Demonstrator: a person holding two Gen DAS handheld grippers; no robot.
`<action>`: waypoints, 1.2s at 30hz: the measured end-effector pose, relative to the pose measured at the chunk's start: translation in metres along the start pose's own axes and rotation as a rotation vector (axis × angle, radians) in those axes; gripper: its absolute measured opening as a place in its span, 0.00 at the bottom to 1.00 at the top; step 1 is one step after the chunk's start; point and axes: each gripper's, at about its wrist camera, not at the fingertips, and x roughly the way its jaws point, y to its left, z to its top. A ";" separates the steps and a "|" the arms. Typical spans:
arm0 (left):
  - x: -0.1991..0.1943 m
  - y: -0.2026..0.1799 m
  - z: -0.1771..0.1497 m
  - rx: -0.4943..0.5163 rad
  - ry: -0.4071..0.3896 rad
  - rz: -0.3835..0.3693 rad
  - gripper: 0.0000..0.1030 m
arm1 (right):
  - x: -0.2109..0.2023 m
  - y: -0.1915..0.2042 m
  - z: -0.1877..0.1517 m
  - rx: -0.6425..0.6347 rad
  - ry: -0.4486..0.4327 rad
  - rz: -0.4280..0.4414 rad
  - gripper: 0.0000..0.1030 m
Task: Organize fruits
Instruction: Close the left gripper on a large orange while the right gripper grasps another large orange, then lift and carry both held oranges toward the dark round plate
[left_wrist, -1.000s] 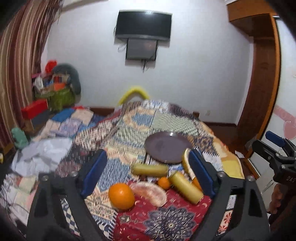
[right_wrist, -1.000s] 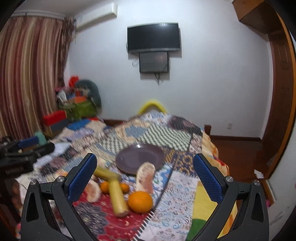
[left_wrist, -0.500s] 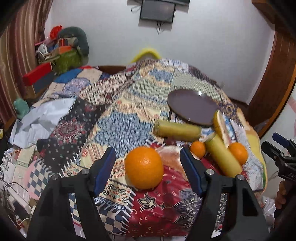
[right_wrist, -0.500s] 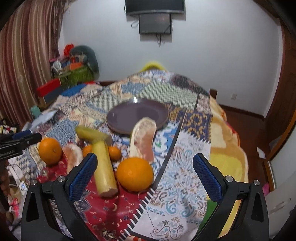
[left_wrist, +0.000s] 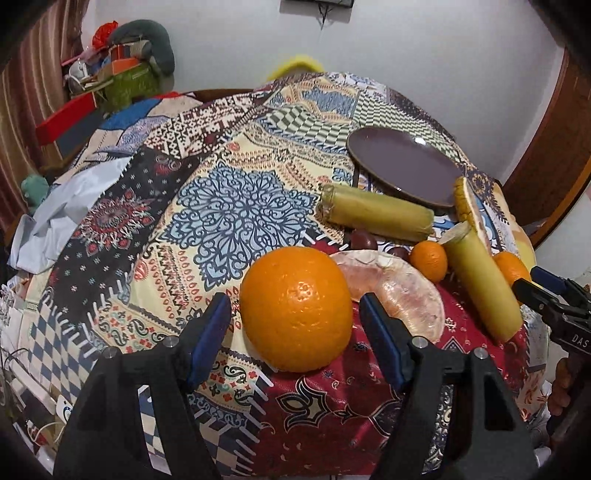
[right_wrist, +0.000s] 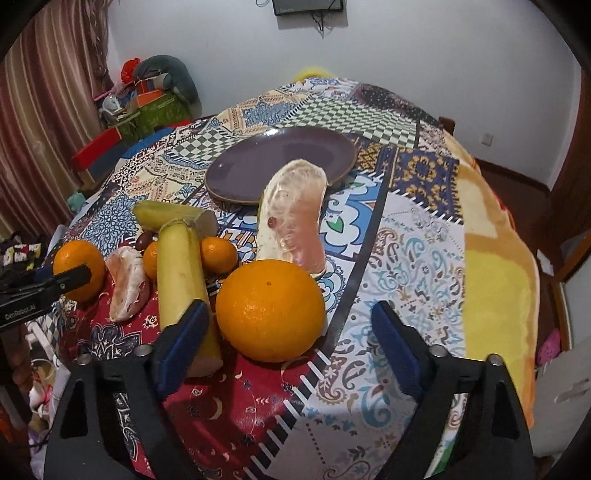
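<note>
A large orange (left_wrist: 295, 308) lies on the patterned cloth between the open fingers of my left gripper (left_wrist: 295, 317); the blue pads stand apart from it on both sides. A second large orange (right_wrist: 270, 309) lies just ahead of my open right gripper (right_wrist: 290, 332), nearer its left finger. A purple plate (left_wrist: 404, 164) sits further back, empty; it also shows in the right wrist view (right_wrist: 280, 162). Two yellow-green stalk pieces (left_wrist: 376, 212) (right_wrist: 181, 273), pomelo segments (left_wrist: 402, 291) (right_wrist: 295, 218) and small tangerines (left_wrist: 428, 260) (right_wrist: 218, 254) lie around.
The table's front edge runs just under both grippers. The right gripper shows at the right edge of the left wrist view (left_wrist: 554, 302). A cluttered pile (right_wrist: 147, 99) and a curtain stand at the far left. A wooden door frame is at the right.
Both grippers have moved down and forward to the fruit. The left gripper now straddles its orange with narrower jaws. The right gripper has closed in on the other orange.
</note>
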 end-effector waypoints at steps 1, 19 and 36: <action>0.002 0.000 0.000 -0.002 0.004 0.002 0.70 | 0.002 -0.001 0.000 0.005 0.005 0.008 0.79; 0.012 -0.003 0.001 0.000 0.039 -0.005 0.55 | 0.013 0.000 0.002 0.031 0.050 0.130 0.61; -0.029 -0.016 0.037 0.022 -0.091 -0.024 0.55 | -0.024 -0.007 0.028 0.028 -0.099 0.089 0.61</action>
